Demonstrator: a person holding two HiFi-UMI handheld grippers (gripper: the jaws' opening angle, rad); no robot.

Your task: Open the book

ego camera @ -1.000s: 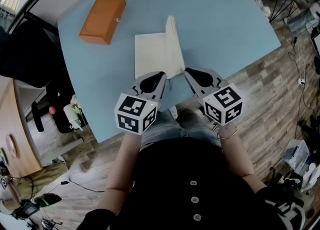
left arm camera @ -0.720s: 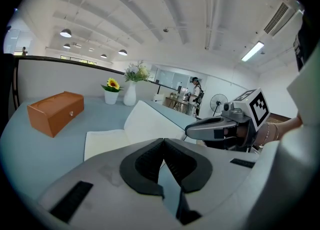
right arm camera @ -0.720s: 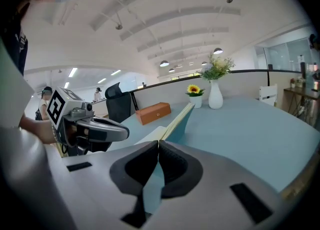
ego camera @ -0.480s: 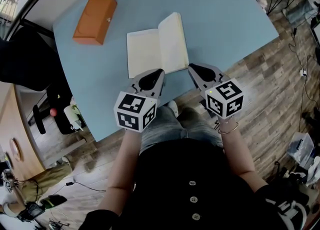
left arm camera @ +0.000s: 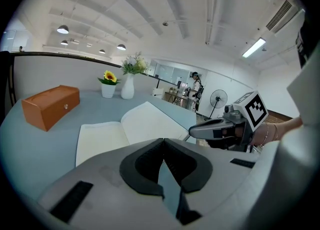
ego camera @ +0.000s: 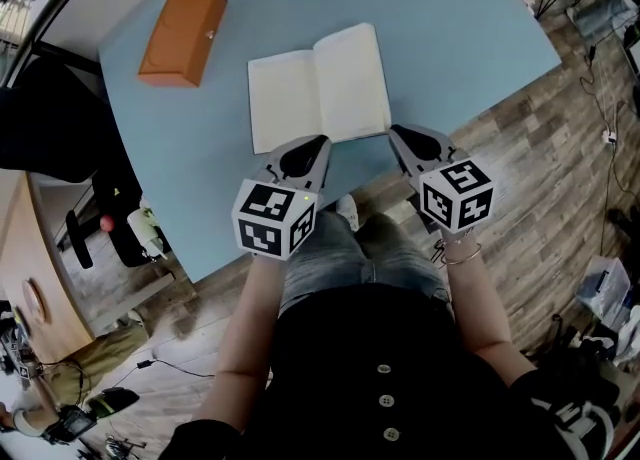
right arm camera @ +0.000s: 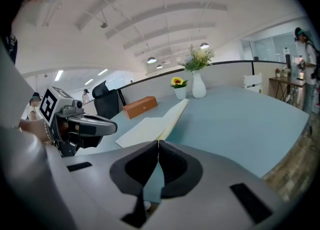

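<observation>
Pale blue tabletop (ego camera: 450, 38) fills the upper part of your head view, with wood-plank floor (ego camera: 560, 148) showing past its near edge. On that tabletop, close to the near edge and right in front of you, the book (ego camera: 318, 98) lies open with two blank cream pages facing up and its spine running away from you. Your left gripper (ego camera: 318, 141) points at the near edge of the book about where the spine meets it, and your right gripper (ego camera: 398, 131) points at the book's near right corner. Both tips sit just beside the pages, but no view shows whether either one touches the paper. The left gripper view shows that gripper's jaws (left arm camera: 162, 141) pressed together with nothing between them, and the open book (left arm camera: 135, 126) lies just beyond their tip. The right gripper view shows the same for the other tool (right arm camera: 158, 143): its jaws meet at the tip and hold nothing, and the book (right arm camera: 155, 123) stretches away just ahead of them. An orange box (ego camera: 182, 35) with a small clasp lies well apart from the book, toward the far left corner of the table. At the far edge stand a small white pot with a sunflower (left arm camera: 108, 90) and a white vase of flowers (left arm camera: 127, 88), side by side.
</observation>
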